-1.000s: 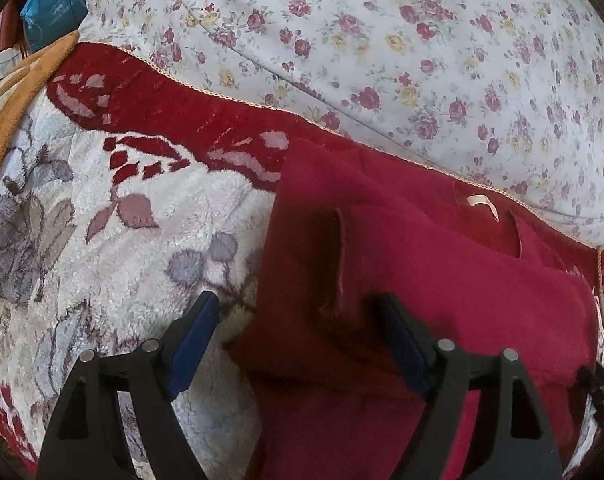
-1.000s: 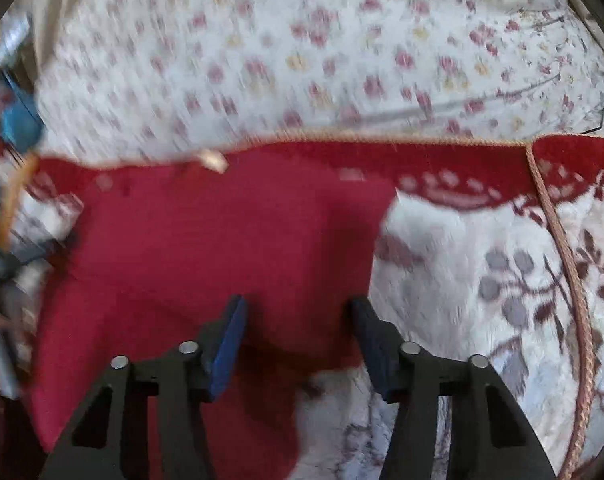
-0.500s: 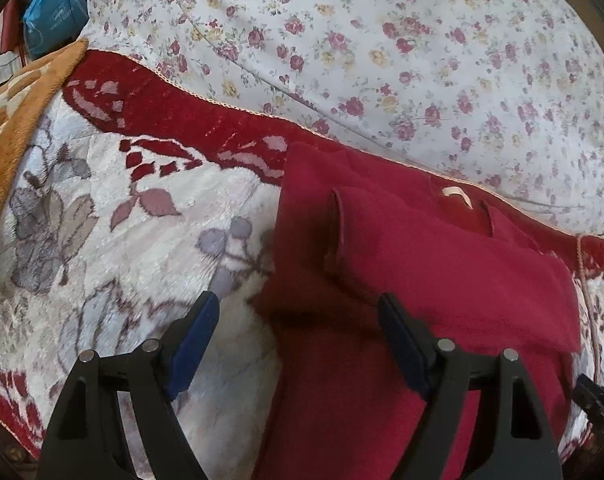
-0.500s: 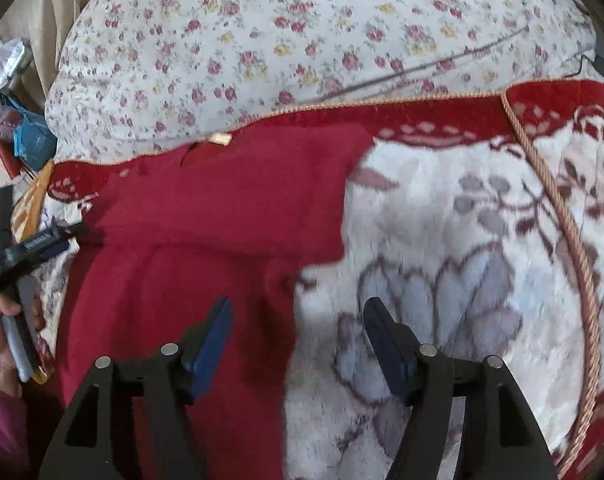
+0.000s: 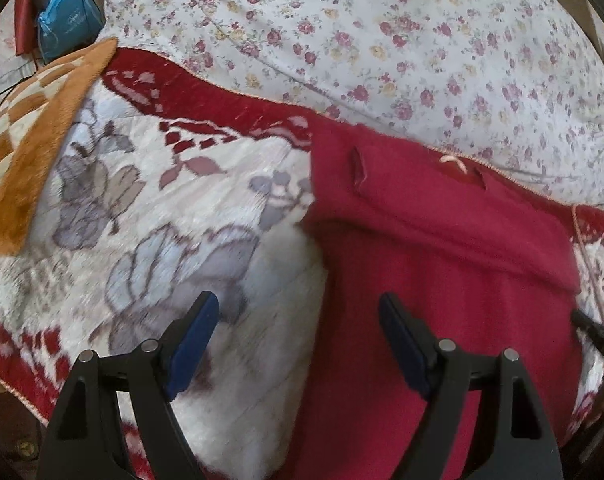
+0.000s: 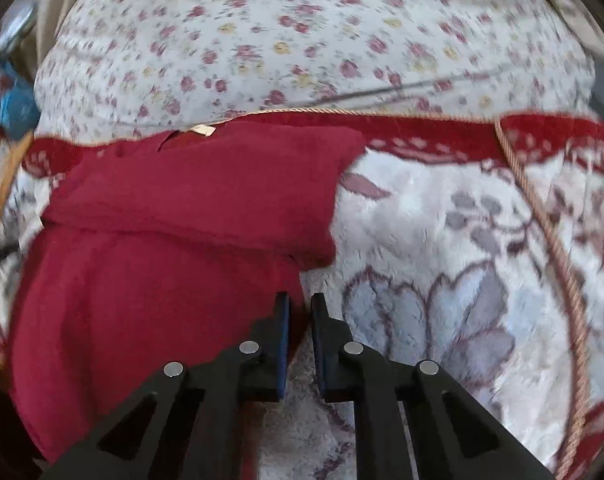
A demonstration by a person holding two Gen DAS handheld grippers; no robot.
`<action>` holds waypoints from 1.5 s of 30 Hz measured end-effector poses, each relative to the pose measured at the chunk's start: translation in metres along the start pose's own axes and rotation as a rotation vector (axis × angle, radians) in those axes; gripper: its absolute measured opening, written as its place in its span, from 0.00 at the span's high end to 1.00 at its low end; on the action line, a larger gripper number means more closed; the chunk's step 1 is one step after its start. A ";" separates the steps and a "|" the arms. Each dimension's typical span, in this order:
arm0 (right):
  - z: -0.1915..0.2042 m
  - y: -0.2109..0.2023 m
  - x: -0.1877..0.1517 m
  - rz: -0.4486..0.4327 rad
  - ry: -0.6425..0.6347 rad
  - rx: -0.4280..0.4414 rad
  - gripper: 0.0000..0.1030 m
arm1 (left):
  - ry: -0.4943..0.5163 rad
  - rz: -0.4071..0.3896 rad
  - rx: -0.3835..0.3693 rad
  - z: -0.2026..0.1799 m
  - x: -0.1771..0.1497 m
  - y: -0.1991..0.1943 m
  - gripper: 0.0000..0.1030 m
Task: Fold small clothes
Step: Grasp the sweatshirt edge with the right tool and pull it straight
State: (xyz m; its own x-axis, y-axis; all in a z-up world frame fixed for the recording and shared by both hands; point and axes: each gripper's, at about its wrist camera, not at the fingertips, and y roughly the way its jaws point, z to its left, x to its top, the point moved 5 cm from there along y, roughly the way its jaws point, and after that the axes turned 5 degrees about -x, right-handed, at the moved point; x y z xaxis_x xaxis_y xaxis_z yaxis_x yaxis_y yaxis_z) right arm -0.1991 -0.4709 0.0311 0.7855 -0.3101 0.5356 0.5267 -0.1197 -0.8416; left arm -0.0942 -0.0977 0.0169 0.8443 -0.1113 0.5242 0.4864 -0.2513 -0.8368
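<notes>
Garment: a small red top [image 6: 190, 216] lies flat on the plush floral blanket [image 6: 441, 240], neck label [image 6: 204, 130] toward the flowered quilt [image 6: 302, 28]; both sleeves are folded across the chest in a band, the lower body lying long toward the camera.
Change, right: half a second ago the right gripper [image 6: 300, 312] hung wide open astride the top's right side edge; now its jaws are nearly shut at that edge, just below the folded sleeve. The frame is blurred, so whether cloth is actually pinched between the pads is probably, not certainly, so.
Change, left: the left gripper [image 5: 298, 332] remains spread wide and has drawn back toward the hem; one finger over blanket, the other over red cloth, nothing held.
Meaning: sleeves appear done; my judgement is that the lower-body fold is starting, right side first.
Right view only: the closing jaws, the rope trim [image 6: 557, 248].
Left view only: the sleeve cuff slit [image 5: 357, 166], an orange checked blanket [image 5: 30, 140], a blue bag [image 5: 64, 20].
</notes>
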 end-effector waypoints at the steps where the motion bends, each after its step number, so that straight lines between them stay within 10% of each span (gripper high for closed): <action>1: 0.001 -0.005 0.000 -0.006 -0.003 -0.001 0.90 | 0.000 0.007 0.004 0.001 -0.003 0.000 0.21; 7: -0.015 -0.023 -0.004 -0.029 0.059 -0.011 0.83 | -0.051 0.031 -0.035 0.008 -0.032 -0.010 0.21; 9: -0.014 -0.022 -0.002 -0.032 0.102 0.040 0.40 | -0.067 0.040 -0.055 0.007 -0.041 -0.013 0.21; 11: -0.006 -0.015 0.001 -0.036 0.089 0.048 0.33 | -0.068 0.037 -0.058 0.005 -0.048 -0.016 0.21; 13: 0.003 -0.002 0.008 -0.032 0.057 0.016 0.36 | -0.061 0.039 -0.053 0.004 -0.052 -0.016 0.21; 16: 0.006 0.020 0.016 -0.022 0.046 -0.019 0.76 | -0.064 0.053 -0.046 0.006 -0.056 -0.012 0.21; 23: -0.027 0.013 0.018 -0.049 0.084 -0.158 0.98 | -0.120 0.046 -0.073 0.020 -0.056 -0.012 0.21; 27: -0.043 0.005 0.008 -0.009 0.166 -0.016 0.97 | -0.080 0.048 -0.058 0.009 -0.057 -0.013 0.21; 28: -0.043 -0.003 0.006 -0.012 0.165 0.012 0.94 | -0.072 0.044 -0.058 0.007 -0.057 -0.014 0.21; 31: -0.030 -0.031 -0.006 -0.015 0.131 0.118 0.35 | -0.052 0.050 -0.050 0.002 -0.061 -0.015 0.21; 34: -0.001 -0.040 -0.026 0.008 0.053 0.197 0.30 | -0.051 0.048 -0.055 0.000 -0.065 -0.018 0.21; 36: 0.020 -0.035 -0.039 0.020 -0.004 0.206 0.43 | -0.054 0.047 -0.054 0.001 -0.070 -0.020 0.21; 38: 0.034 -0.025 -0.050 0.021 -0.075 0.112 0.93 | -0.058 0.054 -0.052 0.002 -0.076 -0.021 0.21; 45: 0.010 -0.030 -0.052 0.020 -0.012 0.069 0.93 | -0.047 0.058 -0.024 0.008 -0.092 -0.023 0.21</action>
State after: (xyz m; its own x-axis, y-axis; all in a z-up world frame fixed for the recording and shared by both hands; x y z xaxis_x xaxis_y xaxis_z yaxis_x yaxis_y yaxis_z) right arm -0.2526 -0.4413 0.0289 0.7996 -0.3008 0.5197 0.5315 -0.0483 -0.8457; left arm -0.1815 -0.0742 -0.0131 0.8806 -0.0815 0.4668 0.4316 -0.2688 -0.8611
